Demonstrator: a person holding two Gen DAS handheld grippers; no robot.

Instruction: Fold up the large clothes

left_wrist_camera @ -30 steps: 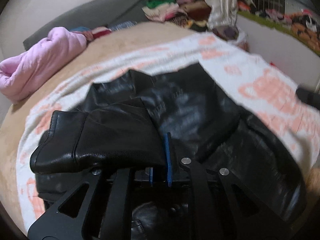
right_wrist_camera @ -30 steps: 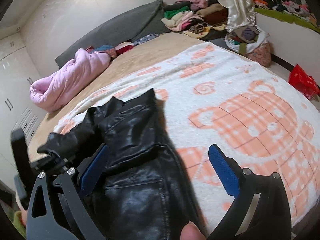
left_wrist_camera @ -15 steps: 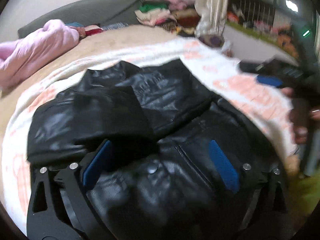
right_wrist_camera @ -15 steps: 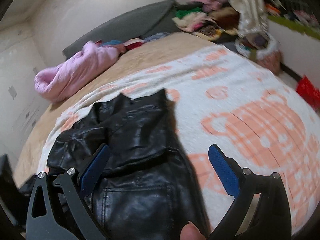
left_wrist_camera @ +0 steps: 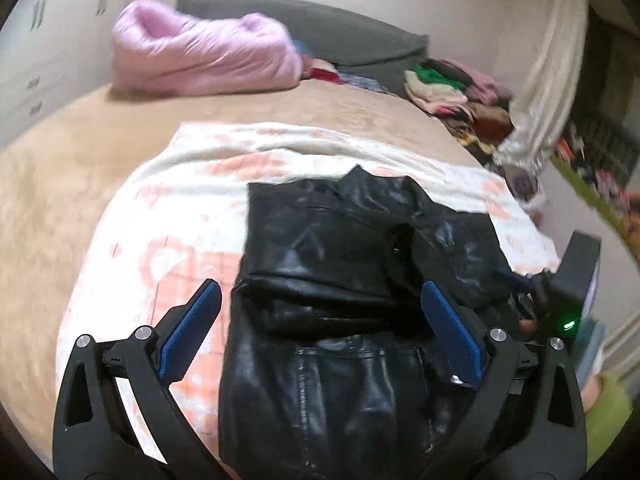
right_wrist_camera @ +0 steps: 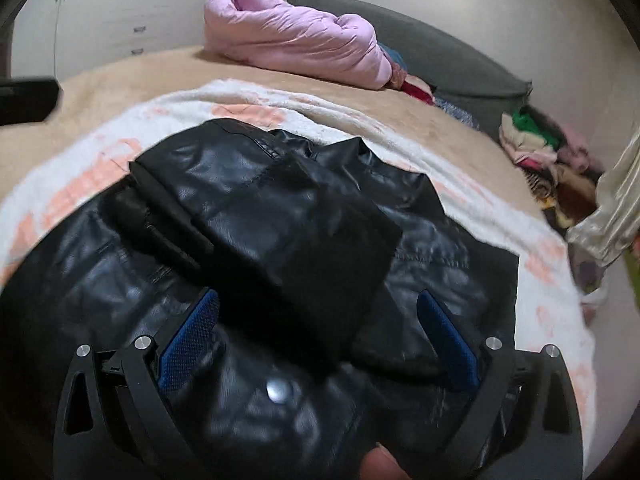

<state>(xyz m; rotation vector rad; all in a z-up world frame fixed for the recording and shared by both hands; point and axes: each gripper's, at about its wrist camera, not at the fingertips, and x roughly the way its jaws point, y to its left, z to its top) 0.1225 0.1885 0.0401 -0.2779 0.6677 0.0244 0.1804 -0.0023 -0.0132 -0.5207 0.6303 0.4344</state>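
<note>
1. Both tongs stand wide apart with nothing gripped: the left tongs [left_wrist_camera: 320, 320] have just been opening, and only the black leather jacket [left_wrist_camera: 360, 280] lies below the gap between their blue pads, which do not press on it.
2. In the right wrist view the right tongs [right_wrist_camera: 318, 326] are spread just as wide above the same jacket [right_wrist_camera: 280, 240], their blue pads clear of the leather.
3. That glossy black leather jacket lies on the white blanket with the pale orange pattern [left_wrist_camera: 168, 240], which is spread over the tan bed [left_wrist_camera: 60, 184].
4. One sleeve is folded across the jacket's body, forming a darker flap [right_wrist_camera: 320, 256] on top; a round silver snap button [right_wrist_camera: 278, 394] shows on the leather near the right tongs.
5. At the right edge of the left wrist view, the other gripper's black body with a small green light [left_wrist_camera: 568, 325] sits beside the jacket's edge.
6. A fingertip [right_wrist_camera: 380, 464] of the person shows at the bottom of the right wrist view.
7. Far back on the bed, a rolled pink quilt [left_wrist_camera: 200, 56] rests against a long grey cushion [left_wrist_camera: 328, 36].
8. To the right of the cushion lies a heap of mixed coloured clothes [left_wrist_camera: 452, 88], and a pale satin curtain [left_wrist_camera: 548, 80] hangs just beside it.
9. White cupboard doors [right_wrist_camera: 112, 8] stand behind the bed on the left.
</note>
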